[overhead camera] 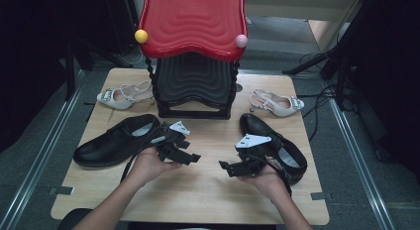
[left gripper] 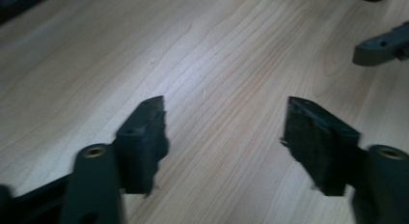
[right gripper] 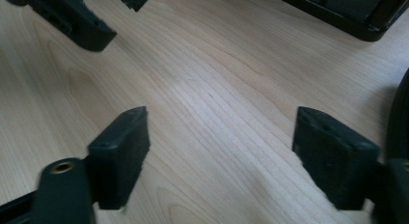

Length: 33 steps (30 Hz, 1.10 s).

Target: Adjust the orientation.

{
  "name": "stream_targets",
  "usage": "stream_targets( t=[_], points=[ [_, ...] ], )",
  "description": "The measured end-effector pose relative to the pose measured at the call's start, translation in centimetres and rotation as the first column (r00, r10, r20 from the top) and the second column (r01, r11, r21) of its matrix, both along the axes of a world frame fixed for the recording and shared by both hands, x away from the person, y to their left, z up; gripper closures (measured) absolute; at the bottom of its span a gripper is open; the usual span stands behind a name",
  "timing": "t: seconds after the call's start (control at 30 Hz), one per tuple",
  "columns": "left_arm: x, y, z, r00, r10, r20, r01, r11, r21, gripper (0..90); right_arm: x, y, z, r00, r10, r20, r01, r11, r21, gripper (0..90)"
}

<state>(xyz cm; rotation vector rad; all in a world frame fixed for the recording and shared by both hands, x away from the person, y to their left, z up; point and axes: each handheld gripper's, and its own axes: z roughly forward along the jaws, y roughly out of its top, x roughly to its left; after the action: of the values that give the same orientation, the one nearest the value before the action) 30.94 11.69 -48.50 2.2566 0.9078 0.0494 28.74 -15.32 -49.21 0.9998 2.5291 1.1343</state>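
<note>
High view: my left gripper (overhead camera: pixel 190 157) and right gripper (overhead camera: pixel 229 166) face each other over bare table (overhead camera: pixel 208 190), each black shoe lying just behind its own gripper, the left shoe (overhead camera: pixel 116 141) long axis running out to my left, the right shoe (overhead camera: pixel 275 145) slanting away to my right. Left gripper view: my jaws gape wide, holding nothing. Right gripper view: wide open and empty too, the shoe's dark edge (right gripper: pixel 399 118) just outside one jaw.
</note>
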Motion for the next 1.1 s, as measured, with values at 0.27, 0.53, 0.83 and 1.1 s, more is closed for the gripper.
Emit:
stream_targets(
  t=[0.27, 0.53, 0.83, 1.1],
  points=[
    [-1.0, 1.4, 0.0, 0.9970, -0.061, 0.047, 0.059, 0.9967, 0.056, 37.9, 0.5, -0.4, 0.3, 0.9980, 0.036, -0.051, -0.033, 0.997, 0.064, 38.1],
    [-0.7, 2.2, 0.3, 0.9977, -0.051, 0.044, 0.050, 0.9982, 0.033, 38.1, 0.2, 0.3, 0.1, 0.9950, 0.082, -0.057, -0.082, 0.997, 0.014, 42.2],
    [-0.4, 3.2, 1.0, 0.9979, -0.051, 0.039, 0.052, 0.9984, -0.020, 37.0, -0.1, 0.7, -0.1, 0.9881, 0.145, -0.052, -0.145, 0.989, 0.002, 47.3],
    [-0.2, 3.9, 1.3, 0.9988, -0.043, 0.023, 0.044, 0.9980, -0.046, 37.4, 0.3, 0.4, 0.0, 0.9887, 0.118, -0.093, -0.115, 0.993, 0.028, 48.1]
  ],
)
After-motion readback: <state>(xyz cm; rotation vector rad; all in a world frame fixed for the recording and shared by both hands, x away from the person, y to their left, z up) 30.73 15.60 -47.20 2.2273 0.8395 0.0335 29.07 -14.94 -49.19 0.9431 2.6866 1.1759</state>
